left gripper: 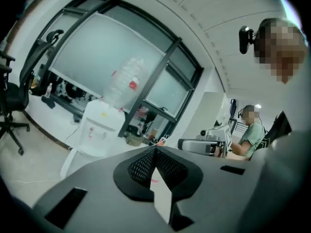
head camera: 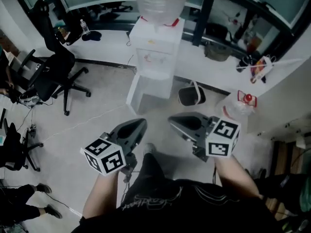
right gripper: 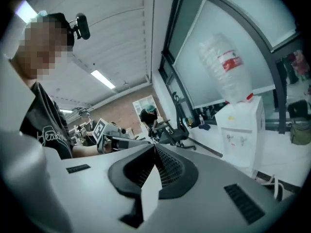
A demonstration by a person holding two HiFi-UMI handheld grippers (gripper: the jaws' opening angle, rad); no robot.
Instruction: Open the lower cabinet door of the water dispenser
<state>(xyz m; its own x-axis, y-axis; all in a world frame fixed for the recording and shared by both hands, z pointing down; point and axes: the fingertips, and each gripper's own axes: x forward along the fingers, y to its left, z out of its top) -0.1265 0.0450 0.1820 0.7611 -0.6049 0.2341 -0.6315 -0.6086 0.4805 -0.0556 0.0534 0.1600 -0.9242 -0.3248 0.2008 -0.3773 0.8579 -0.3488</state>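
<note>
The white water dispenser (head camera: 154,52) stands against the window ledge with an upturned clear bottle (head camera: 159,1) on top. It also shows in the left gripper view (left gripper: 99,125) and the right gripper view (right gripper: 243,132). At its lower left a white panel (head camera: 137,92) juts out from the lower cabinet; it looks like the door swung open. My left gripper (head camera: 141,125) and right gripper (head camera: 172,121) are held up side by side, well short of the dispenser. Both are shut with nothing between the jaws (left gripper: 155,149) (right gripper: 155,147).
A black office chair (head camera: 53,67) stands to the left of the dispenser. A black bucket with a handle (head camera: 191,95) sits on the floor to its right, and a spare water bottle with a red cap (head camera: 238,108) beyond that. People sit at the far left.
</note>
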